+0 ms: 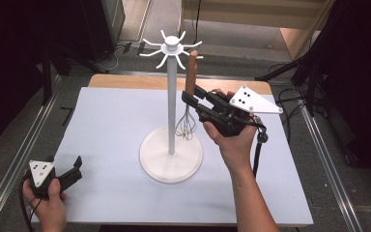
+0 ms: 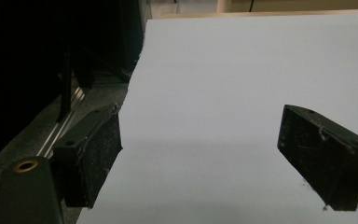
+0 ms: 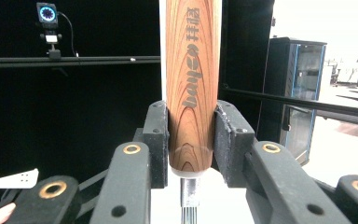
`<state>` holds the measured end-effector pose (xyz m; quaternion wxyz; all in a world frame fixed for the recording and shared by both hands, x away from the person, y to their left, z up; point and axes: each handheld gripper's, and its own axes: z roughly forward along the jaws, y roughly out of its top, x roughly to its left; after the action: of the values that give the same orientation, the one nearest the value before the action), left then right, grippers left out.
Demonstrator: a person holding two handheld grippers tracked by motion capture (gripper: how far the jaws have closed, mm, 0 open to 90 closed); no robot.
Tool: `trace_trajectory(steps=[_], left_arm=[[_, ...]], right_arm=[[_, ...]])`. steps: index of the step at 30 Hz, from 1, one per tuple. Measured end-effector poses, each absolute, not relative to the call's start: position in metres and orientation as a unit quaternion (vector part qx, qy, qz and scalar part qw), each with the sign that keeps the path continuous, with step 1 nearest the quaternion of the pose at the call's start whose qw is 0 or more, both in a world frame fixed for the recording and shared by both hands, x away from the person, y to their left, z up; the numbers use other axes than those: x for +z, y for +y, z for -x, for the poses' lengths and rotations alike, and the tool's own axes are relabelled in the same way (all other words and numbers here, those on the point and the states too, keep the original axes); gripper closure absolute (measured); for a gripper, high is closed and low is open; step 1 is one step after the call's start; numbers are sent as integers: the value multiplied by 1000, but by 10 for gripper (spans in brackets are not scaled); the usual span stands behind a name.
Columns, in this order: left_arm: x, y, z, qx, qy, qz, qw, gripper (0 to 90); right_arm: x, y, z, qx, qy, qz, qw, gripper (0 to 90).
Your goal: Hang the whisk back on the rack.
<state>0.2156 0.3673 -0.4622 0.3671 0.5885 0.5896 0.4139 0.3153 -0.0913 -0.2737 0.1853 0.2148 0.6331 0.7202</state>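
My right gripper (image 3: 191, 140) has its 2 jaws clamped on the whisk (image 1: 188, 113) by its wooden handle, printed "bayco" plus characters I can't read. From above, the whisk hangs upright, wires down over the white stand (image 1: 171, 154) base, beside its pole. My left gripper (image 2: 200, 154) sits wide apart, holding nothing, over bare white table (image 1: 111, 193) near its front-left edge.
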Motion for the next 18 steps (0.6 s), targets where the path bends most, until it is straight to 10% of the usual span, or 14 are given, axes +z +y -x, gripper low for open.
trace_trajectory(steps=[18], left_arm=[[-462,367,-216,415,587,-590,367,144]], right_arm=[[-277,-105,-311,690,641,-245,231,570]])
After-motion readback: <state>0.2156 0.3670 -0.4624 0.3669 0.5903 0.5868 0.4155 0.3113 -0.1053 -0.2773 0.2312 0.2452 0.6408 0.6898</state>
